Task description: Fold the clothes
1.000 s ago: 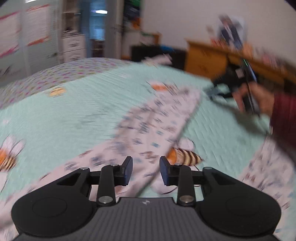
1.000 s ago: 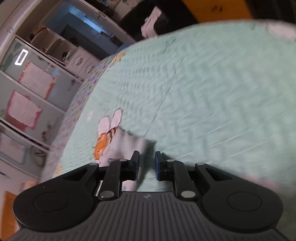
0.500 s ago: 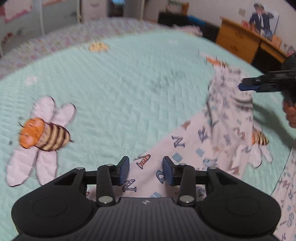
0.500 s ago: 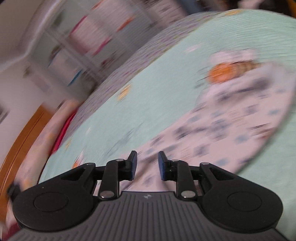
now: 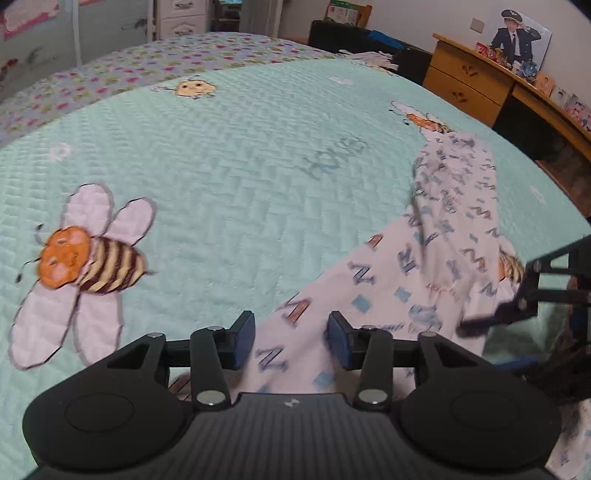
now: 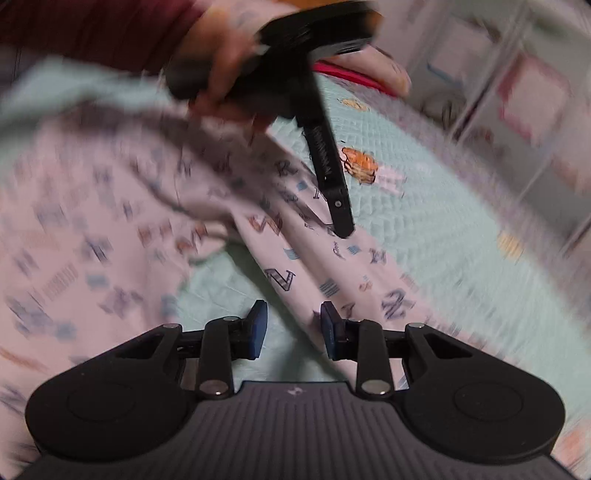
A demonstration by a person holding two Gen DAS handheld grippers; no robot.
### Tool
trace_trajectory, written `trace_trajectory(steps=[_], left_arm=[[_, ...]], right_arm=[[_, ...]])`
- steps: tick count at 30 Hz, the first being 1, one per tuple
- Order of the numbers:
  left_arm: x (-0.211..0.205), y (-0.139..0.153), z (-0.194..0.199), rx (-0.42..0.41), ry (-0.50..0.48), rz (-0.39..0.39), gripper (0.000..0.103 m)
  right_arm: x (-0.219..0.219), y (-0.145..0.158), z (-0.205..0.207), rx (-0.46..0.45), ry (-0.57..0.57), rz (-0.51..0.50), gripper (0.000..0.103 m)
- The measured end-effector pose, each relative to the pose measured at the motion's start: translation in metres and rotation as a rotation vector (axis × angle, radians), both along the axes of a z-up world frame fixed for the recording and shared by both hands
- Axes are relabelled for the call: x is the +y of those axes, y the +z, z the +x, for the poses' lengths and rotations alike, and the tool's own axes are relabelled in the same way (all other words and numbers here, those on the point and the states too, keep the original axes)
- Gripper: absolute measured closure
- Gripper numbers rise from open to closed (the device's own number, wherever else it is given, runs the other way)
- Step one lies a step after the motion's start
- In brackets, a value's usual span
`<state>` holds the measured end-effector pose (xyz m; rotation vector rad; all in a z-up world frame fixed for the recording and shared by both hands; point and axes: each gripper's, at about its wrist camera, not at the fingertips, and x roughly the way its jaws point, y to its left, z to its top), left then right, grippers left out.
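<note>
A white garment (image 5: 424,266) printed with blue and orange letters lies on the mint quilt, one long leg running away to the right. My left gripper (image 5: 290,343) hovers low over its near end. Its jaws are opening and the cloth lies beneath the gap, with neither pad pressing on it. My right gripper (image 6: 291,328) is over another stretch of the same garment (image 6: 314,266). Its jaws are opening too, with cloth under them and nothing pinched. It shows blurred at the right edge of the left wrist view (image 5: 495,317). The left gripper (image 6: 341,221) points down onto the cloth just ahead of it.
The mint quilt (image 5: 240,184) has a big bee patch (image 5: 85,266) at the left. A wooden desk (image 5: 469,85) stands past the bed's far right edge, white drawers (image 5: 181,14) at the back. A hand (image 6: 221,66) with a dark red sleeve (image 6: 92,29) holds the left gripper.
The left gripper slid to the garment's near end and its jaws widened. The right gripper swung across the bed, rolled over, and now sits beside the left one with wider jaws.
</note>
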<state>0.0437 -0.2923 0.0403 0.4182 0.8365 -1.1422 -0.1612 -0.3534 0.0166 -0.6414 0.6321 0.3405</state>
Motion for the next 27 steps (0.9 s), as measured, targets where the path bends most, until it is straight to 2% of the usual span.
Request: trace_trajectory(steps=[1,2,3,4,5,7,9,13,14,17,20,27], left_arm=[[0.004,-0.003,0.002,0.002,0.009,0.000,0.054],[0.007,-0.005,0.005,0.016,0.024,-0.011,0.054],[0.010,-0.008,0.007,0.029,0.038,-0.021,0.056],[0.011,-0.008,0.006,0.021,0.039,-0.024,0.059],[0.011,-0.008,0.004,0.012,0.041,-0.026,0.064],[0.012,-0.008,0.002,-0.005,0.043,-0.031,0.068],[0.013,-0.008,-0.001,-0.021,0.046,-0.036,0.078],[0.020,-0.007,-0.002,0.002,0.034,-0.062,0.079],[0.022,-0.007,0.000,0.018,0.034,-0.072,0.078],[0.022,-0.006,0.005,0.063,0.020,-0.095,0.065],[0.014,-0.007,0.011,0.109,-0.017,-0.107,0.060],[-0.007,-0.007,0.029,0.161,-0.003,-0.123,0.058]], right_arm=[[0.003,-0.004,0.001,-0.022,0.011,-0.037,0.072],[0.006,-0.007,0.003,-0.043,0.021,-0.067,0.081],[0.007,-0.007,0.003,-0.052,0.019,-0.088,0.097],[0.008,-0.006,0.004,-0.057,0.013,-0.105,0.101],[0.006,-0.002,0.001,-0.060,0.006,-0.091,0.101],[-0.002,0.007,-0.006,-0.033,-0.030,-0.025,0.101],[-0.007,0.004,-0.009,-0.006,-0.069,0.013,0.103],[-0.008,-0.008,-0.011,-0.003,-0.112,0.057,0.100],[-0.008,-0.008,-0.011,-0.003,-0.117,0.073,0.100],[-0.011,-0.010,-0.011,0.000,-0.130,0.113,0.100],[-0.013,-0.011,-0.010,0.015,-0.129,0.133,0.100],[-0.021,-0.012,-0.012,0.028,-0.139,0.200,0.099]])
